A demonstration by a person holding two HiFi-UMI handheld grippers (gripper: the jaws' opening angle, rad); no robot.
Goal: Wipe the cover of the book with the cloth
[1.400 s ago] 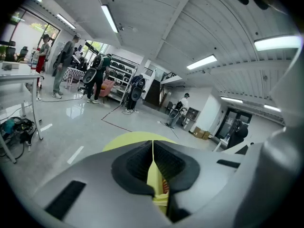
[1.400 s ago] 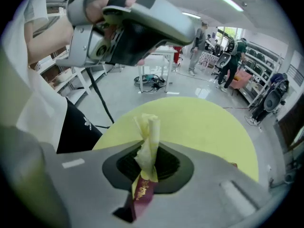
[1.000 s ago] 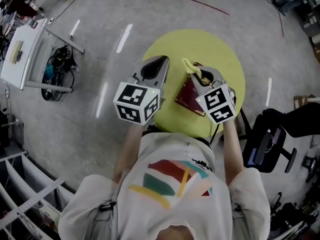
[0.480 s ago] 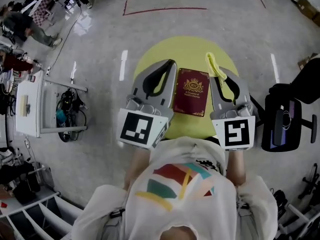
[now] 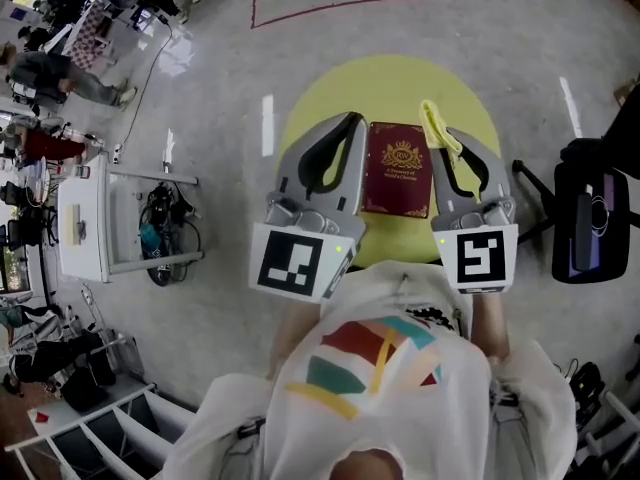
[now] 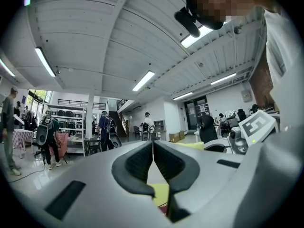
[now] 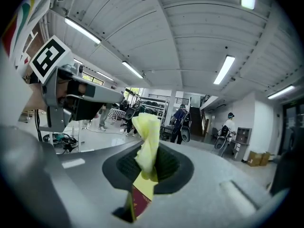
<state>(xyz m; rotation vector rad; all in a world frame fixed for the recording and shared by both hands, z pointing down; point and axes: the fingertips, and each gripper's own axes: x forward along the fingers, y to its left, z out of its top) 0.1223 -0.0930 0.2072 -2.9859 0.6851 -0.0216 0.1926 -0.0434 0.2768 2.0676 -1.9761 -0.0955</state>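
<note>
Nearest the head camera, below the person's patterned shirt [image 5: 375,368], both tools are held out side by side over the round yellow table [image 5: 320,103]. The left gripper [image 5: 351,121] is seen clenched with nothing between its jaws; in its own view the two dark pads are pressed flat together [image 6: 153,146] and only slivers of table and book are visible beneath them. The right gripper [image 5: 447,140] is clamped on the yellow cloth [image 5: 436,125], which is bunched into a twisted strip and sticks out past the tips [image 7: 151,163]; in that gripper's view the cloth [image 7: 147,141] is seen pinched between the ribbed pads. Between the two tools the book [image 5: 398,168] lies closed on the table, its dark red cover with a gold crest facing up and its near edge towards the person. The cloth is placed just beside the book's far right corner, and whether it touches the cover cannot be told. No part of the cover is shown being rubbed, so the task is judged to be at its start: the cloth has been grasped, while the wiping strokes across the cover are left to be made. Farther off, a white cart [image 5: 85,218] and a dark chair [image 5: 590,218] are seen on the grey floor.
</note>
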